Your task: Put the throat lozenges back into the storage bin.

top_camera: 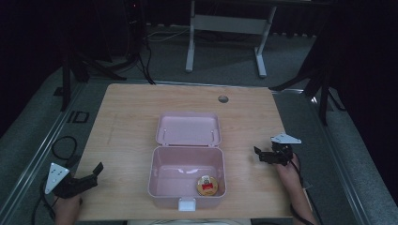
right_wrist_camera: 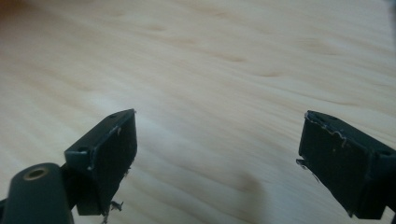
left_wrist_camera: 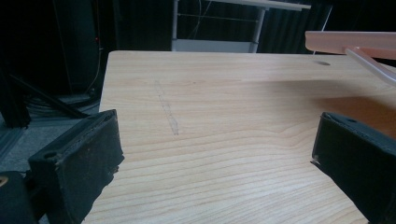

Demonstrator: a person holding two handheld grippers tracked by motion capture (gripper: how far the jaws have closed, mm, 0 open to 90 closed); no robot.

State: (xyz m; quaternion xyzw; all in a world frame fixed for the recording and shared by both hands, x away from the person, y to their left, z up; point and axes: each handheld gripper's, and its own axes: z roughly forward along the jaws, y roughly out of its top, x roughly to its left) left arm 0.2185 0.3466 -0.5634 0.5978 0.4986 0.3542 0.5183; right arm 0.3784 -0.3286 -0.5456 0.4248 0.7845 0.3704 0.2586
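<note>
A pink plastic box (top_camera: 162, 176) sits in the middle of the wooden table (top_camera: 126, 112), its lid (top_camera: 188, 129) swung back flat behind it. Inside, at the front right corner, lies a small round tin (top_camera: 207, 185) with a gold and red top. My left gripper (top_camera: 94, 174) rests open at the table's front left corner, jaws wide over bare wood (left_wrist_camera: 215, 140), with the pink lid's edge (left_wrist_camera: 350, 42) at the upper right of its view. My right gripper (top_camera: 259, 153) is open to the right of the box, close above bare wood (right_wrist_camera: 215, 93).
A round cable hole (top_camera: 223, 99) is near the table's far edge. Behind the table stand a white desk frame (top_camera: 225, 28) and dark tripod legs (top_camera: 314, 79). Cables (top_camera: 63, 145) lie on the grey floor at the left.
</note>
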